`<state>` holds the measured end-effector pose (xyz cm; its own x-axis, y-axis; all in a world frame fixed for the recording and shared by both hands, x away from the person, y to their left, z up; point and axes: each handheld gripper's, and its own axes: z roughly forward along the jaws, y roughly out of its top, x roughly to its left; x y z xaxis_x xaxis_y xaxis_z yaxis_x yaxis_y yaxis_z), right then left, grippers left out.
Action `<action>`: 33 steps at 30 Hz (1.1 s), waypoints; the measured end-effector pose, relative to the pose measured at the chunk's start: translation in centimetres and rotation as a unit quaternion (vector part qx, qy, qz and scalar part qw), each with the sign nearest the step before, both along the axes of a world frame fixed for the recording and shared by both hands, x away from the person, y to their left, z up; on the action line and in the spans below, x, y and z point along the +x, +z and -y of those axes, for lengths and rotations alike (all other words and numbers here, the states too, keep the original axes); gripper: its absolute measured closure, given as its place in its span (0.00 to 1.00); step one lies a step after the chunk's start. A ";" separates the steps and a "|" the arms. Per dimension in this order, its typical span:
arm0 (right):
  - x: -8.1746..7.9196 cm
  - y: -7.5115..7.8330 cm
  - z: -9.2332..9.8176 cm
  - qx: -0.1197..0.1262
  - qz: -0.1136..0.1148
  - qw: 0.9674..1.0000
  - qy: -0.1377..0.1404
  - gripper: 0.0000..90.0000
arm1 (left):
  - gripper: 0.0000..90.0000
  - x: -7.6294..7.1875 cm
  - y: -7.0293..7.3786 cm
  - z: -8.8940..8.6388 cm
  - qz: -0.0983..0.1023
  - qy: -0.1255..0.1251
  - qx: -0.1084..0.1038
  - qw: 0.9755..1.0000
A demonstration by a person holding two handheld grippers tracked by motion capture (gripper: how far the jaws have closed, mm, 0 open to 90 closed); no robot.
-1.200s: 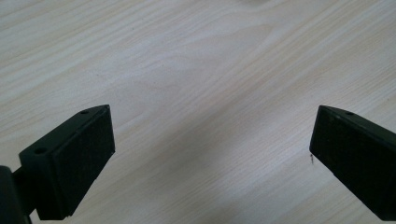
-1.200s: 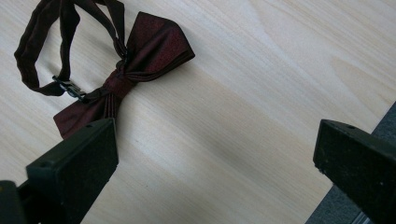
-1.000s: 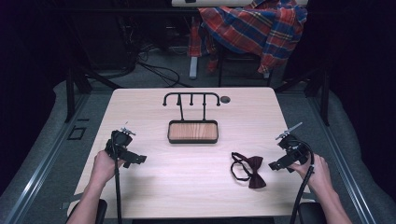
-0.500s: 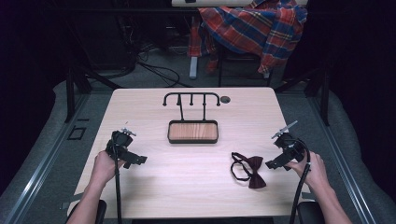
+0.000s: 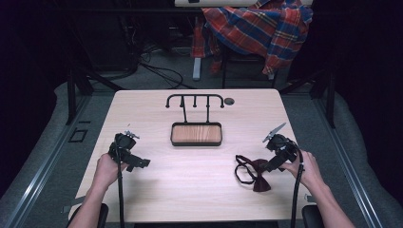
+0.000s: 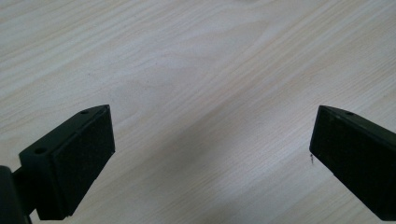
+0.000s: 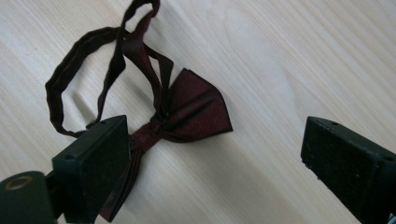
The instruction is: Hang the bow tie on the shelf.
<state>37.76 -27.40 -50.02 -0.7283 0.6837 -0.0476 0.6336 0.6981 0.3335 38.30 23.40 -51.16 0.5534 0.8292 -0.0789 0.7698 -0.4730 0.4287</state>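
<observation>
A dark red bow tie with a looped strap lies on the pale wooden table, front right. My right gripper hovers at its right edge, open. In the right gripper view the bow tie lies on the wood under and between the jaws of the right gripper. One wing runs beneath the left pad. The jaws have just been closing a little and press on nothing. My left gripper stays at the front left, and in its own view the left gripper is open over bare wood.
A black hook rack rises from a wooden tray base at the table's middle back. A small dark round spot sits beside it. A plaid shirt hangs behind the table, and cables lie on the floor.
My right hand has moved left across the table, up to the bow tie. The left hand and its gripper have stayed where they were.
</observation>
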 end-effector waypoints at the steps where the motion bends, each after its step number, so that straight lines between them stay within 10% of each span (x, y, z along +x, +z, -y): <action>1: 0.1 -0.3 -0.5 0.006 0.005 1.000 0.003 0.14 | 0.00 0.0 0.0 0.0 0.001 0.000 0.000 1.000; 18: 1.0 -1.8 -2.9 -0.024 -0.008 0.999 0.045 0.18 | 0.00 0.0 0.0 0.1 0.000 -0.001 0.000 1.000; 33: 1.7 -2.9 -4.6 -0.035 -0.035 0.995 0.084 0.77 | 0.00 0.0 -0.1 0.3 -0.004 -0.007 0.002 1.000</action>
